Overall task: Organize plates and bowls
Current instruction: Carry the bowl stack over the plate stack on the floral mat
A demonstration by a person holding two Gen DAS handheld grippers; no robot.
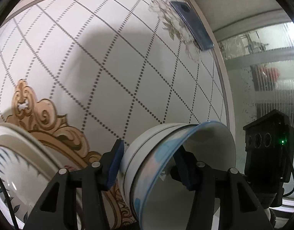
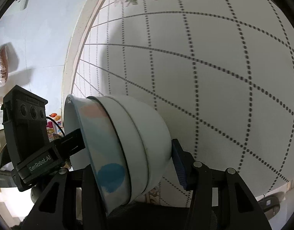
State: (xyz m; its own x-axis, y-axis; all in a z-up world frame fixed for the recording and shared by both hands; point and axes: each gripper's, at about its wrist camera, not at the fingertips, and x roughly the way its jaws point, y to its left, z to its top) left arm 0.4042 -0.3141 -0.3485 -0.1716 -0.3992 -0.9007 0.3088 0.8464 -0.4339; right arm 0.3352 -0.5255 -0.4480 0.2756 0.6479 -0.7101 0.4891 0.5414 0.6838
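Observation:
A nested stack of bowls [image 1: 166, 172] lies tilted on its side above the table, a blue-rimmed bowl [image 2: 101, 143] with coloured patches innermost and white bowls [image 2: 150, 134] outside. My left gripper [image 1: 149, 161] is shut on the stack, one pad [image 1: 116, 163] against the outer white base and the other inside the mouth. My right gripper [image 2: 133, 168] is shut on it too: its right pad [image 2: 178, 164] presses the white base, and its left finger is hidden inside. The left gripper's finger [image 2: 72, 140] reaches into the mouth from the left.
A stack of white plates [image 1: 16, 163] with a leaf pattern sits at the lower left. Below is a round white table [image 1: 127, 67] with a dotted grid and gold ornament [image 1: 43, 118]. A blue phone [image 1: 193, 25] lies near its far edge. Ribbed glass [image 1: 271, 99] stands to the right.

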